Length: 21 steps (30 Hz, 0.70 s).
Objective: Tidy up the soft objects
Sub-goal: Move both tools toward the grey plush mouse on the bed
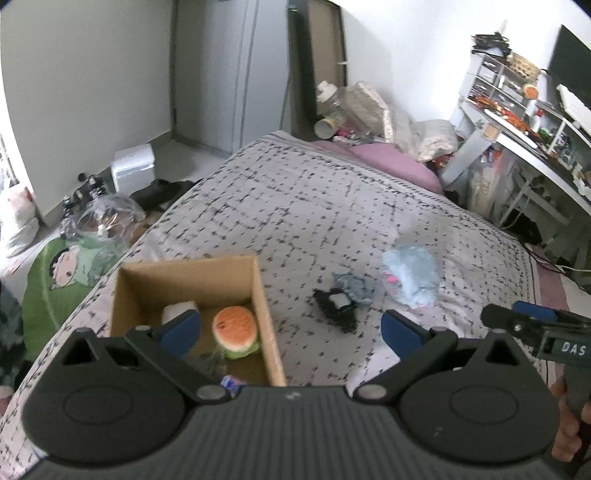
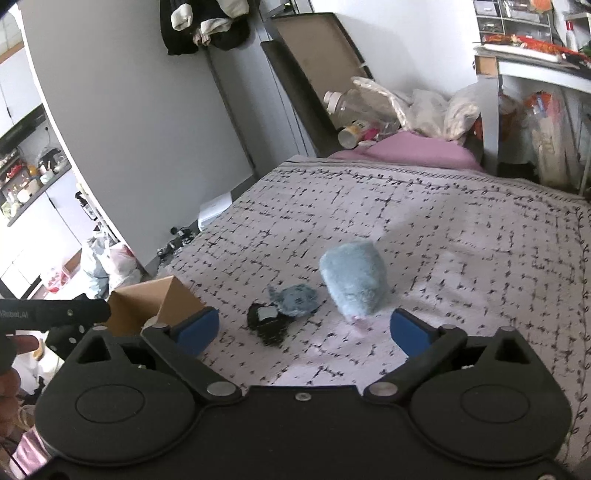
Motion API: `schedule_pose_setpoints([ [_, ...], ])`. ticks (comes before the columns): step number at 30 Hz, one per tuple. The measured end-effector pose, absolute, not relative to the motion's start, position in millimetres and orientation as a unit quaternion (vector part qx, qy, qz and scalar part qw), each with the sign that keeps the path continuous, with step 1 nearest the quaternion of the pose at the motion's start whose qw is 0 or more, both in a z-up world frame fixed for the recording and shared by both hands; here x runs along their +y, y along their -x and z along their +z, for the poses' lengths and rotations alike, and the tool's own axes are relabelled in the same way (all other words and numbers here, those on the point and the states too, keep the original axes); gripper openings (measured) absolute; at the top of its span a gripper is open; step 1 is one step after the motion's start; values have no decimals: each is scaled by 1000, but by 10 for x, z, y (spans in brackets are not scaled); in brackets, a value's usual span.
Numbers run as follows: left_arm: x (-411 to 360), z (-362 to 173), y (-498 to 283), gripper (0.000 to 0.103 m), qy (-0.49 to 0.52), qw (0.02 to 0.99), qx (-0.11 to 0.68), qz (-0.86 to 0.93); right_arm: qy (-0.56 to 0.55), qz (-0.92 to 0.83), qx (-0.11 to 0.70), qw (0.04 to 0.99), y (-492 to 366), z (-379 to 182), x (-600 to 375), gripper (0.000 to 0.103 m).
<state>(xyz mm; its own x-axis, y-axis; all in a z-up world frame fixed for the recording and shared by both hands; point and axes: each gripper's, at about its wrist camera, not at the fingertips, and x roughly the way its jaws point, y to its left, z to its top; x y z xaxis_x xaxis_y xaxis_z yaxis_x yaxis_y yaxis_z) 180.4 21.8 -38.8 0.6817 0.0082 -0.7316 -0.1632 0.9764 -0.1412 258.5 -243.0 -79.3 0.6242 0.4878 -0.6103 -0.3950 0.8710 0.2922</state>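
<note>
Blue plush point(image 2: 352, 282) lies on the bed point(image 2: 443, 236), sock point(image 2: 297, 301) and black toy point(image 2: 267, 325) at its eight o'clock, box point(image 1: 192, 291) beyond; both grippers' jaws apart, empty

"DAS" on the right gripper point(image 1: 535, 325); "Robot.AI" on the left gripper point(image 2: 55, 314).

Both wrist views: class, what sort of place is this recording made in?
Most likely a lived-in bedroom: a bed with a patterned cover and pink pillow, a cluttered desk beside it, and clothes hanging on the wall.
</note>
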Motion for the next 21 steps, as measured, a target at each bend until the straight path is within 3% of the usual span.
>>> schedule_pose_setpoints([
  [11,-83,-425,-2140,103,79,914,397,18,-78,244,349,901,-2745,-855,-2583,71],
  [14,-139,-449,-2212,103,76,915,397,17,-83,242,352,900,-2815,-895,-2625,63],
  [18,-195,-492,-2331,102,79,913,400,13,-94,240,362,896,-2940,-959,-2687,45],
  [21,-263,-515,-2420,102,70,912,404,10,-99,237,365,895,-3021,-1001,-2727,39],
])
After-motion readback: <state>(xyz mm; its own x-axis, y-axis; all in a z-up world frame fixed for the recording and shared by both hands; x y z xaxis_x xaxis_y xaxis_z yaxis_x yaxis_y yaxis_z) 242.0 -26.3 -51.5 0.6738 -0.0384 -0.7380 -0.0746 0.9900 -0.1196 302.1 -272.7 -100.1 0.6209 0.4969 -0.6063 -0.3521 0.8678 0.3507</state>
